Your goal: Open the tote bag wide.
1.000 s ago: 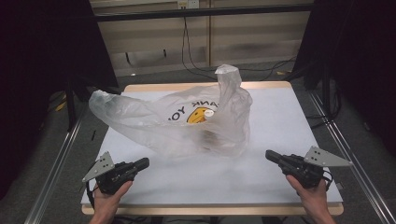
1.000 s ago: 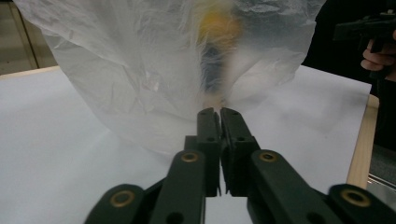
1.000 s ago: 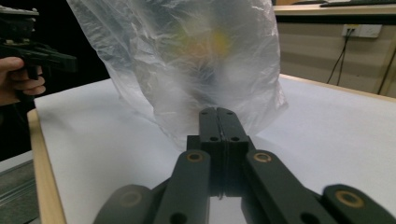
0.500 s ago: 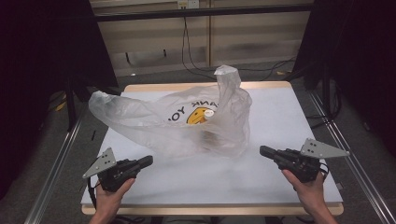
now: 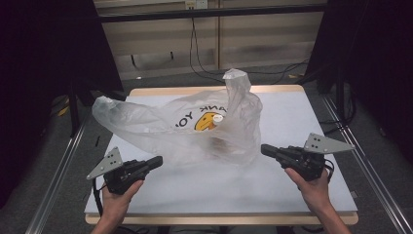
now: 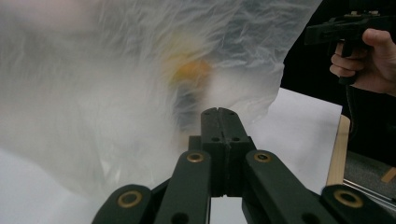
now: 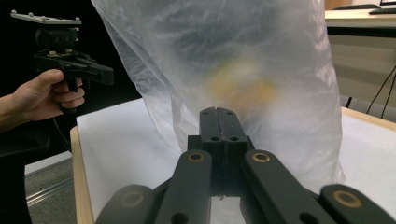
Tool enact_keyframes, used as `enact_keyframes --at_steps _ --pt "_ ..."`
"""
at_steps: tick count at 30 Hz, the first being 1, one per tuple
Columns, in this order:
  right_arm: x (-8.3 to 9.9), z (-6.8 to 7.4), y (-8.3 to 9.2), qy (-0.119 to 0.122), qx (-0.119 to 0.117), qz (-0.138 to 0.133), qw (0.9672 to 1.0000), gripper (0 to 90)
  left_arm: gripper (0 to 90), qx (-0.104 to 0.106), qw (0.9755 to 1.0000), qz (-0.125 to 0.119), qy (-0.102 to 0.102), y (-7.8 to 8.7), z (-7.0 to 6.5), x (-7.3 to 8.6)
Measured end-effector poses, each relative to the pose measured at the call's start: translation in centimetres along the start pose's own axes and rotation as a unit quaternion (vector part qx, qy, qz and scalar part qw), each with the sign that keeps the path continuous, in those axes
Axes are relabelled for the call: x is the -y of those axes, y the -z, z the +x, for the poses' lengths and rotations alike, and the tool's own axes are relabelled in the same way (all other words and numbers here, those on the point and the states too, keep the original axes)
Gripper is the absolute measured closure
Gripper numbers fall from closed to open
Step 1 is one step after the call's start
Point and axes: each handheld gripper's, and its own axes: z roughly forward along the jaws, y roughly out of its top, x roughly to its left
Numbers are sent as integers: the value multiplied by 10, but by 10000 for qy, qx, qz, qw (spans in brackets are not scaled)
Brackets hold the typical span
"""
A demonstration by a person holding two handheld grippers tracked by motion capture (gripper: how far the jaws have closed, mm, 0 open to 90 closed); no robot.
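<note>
Plainly light, limp and slippery, the crinkled translucent plastic bag with a yellow print (image 5: 195, 129) billows at mid-frame on the white desk (image 5: 302, 119), best pinched at its upright handle by the left tool (image 5: 157, 162) and right tool (image 5: 266, 149), both jaws together and empty.

The table (image 5: 311, 122) is evenly lit from above and reads pale and bright, while the room to either side of it falls to near black. Shadows on it are faint and soft. The bag (image 5: 195, 126) above it looks hazy, with dull sheen on its folds. In both gripper views the bag (image 6: 116, 79) is out of focus, its yellow print a smear, while the near jaws stay sharp. Mild grain overall.
</note>
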Motion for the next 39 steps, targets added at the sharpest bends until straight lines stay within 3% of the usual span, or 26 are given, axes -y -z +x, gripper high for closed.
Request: enact_keyframes --at_steps 7,15,27,29,37,39 --pt "-18 -1 -5 -3 -157 -81 9998 900 900 82 9997 -217 -67 -7 -4 -19" --pt "-29 -1 -12 15 -252 -112 9996 900 900 207 9992 -278 -197 -12 -6 -32" --pt "-62 2 -24 196 -384 -283 9987 900 900 383 9950 -720 -572 -18 -15 -78" --pt "-66 1 -28 192 -398 -318 9985 900 900 396 9941 -855 -530 -20 -14 -83" --pt "-80 -1 -42 223 -447 -377 9980 900 900 396 9926 -954 -641 -25 -10 -103" --pt "-82 -1 -43 232 -460 -389 9979 900 900 334 9924 -1048 -557 -30 -7 -106"
